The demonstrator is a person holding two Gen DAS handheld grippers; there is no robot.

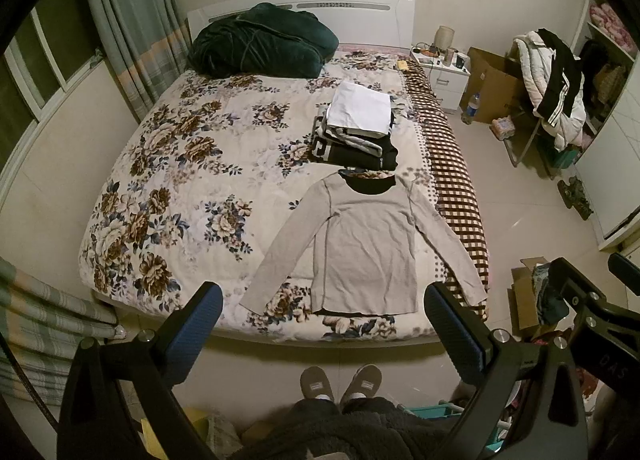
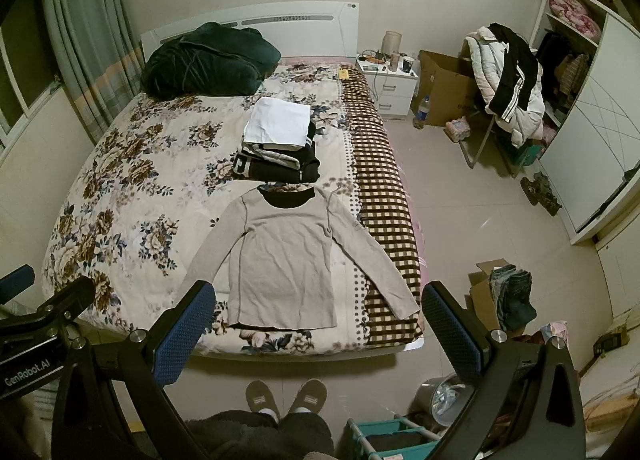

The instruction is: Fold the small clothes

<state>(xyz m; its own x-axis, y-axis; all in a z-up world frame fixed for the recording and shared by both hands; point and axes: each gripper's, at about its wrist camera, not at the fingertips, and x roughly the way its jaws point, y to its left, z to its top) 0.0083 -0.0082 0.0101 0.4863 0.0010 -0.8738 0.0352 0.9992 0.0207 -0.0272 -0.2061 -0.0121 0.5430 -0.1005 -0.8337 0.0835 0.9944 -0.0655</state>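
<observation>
A grey long-sleeved shirt (image 1: 366, 248) lies flat on the floral bedspread (image 1: 180, 163) near the foot of the bed, sleeves spread out; it also shows in the right wrist view (image 2: 286, 260). Behind it sits a stack of folded clothes (image 1: 358, 127) with a white piece on top, seen too in the right wrist view (image 2: 278, 139). My left gripper (image 1: 322, 332) is open and empty, held high above the foot of the bed. My right gripper (image 2: 316, 334) is open and empty, beside it at the same height.
A dark green quilt (image 1: 260, 41) lies at the headboard. A checked blanket (image 1: 452, 179) runs along the bed's right edge. A nightstand (image 2: 388, 79), cardboard boxes (image 2: 444, 87), a chair piled with coats (image 2: 508, 83) and a wardrobe (image 2: 592, 139) stand to the right. My slippered feet (image 2: 284, 396) stand at the bed's foot.
</observation>
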